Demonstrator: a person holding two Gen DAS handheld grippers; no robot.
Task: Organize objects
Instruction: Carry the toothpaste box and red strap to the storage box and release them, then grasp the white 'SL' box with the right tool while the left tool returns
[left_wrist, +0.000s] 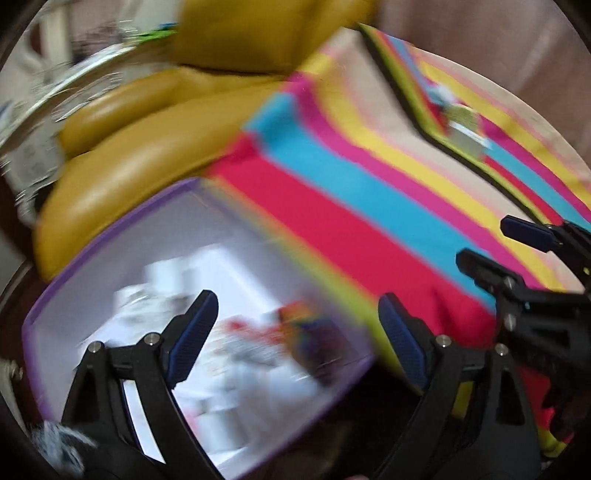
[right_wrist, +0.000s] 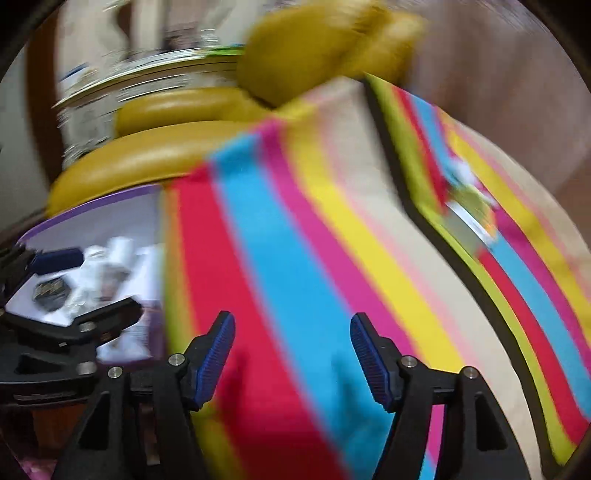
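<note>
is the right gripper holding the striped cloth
No, the right gripper is open above the striped cloth, nothing between its pads.

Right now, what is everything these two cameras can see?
Striped cloth: one, red, blue, pink, yellow and beige, spread over the sofa.
Sofa: one, mustard yellow, behind the cloth.
Bin: one, translucent with purple rim, left of the cloth, blurred white and coloured contents inside.
Small item: one, greenish, too blurred to name, on the far cloth.
Left gripper: black, blue pads, open, empty.
Right gripper: same, open, empty.
</note>
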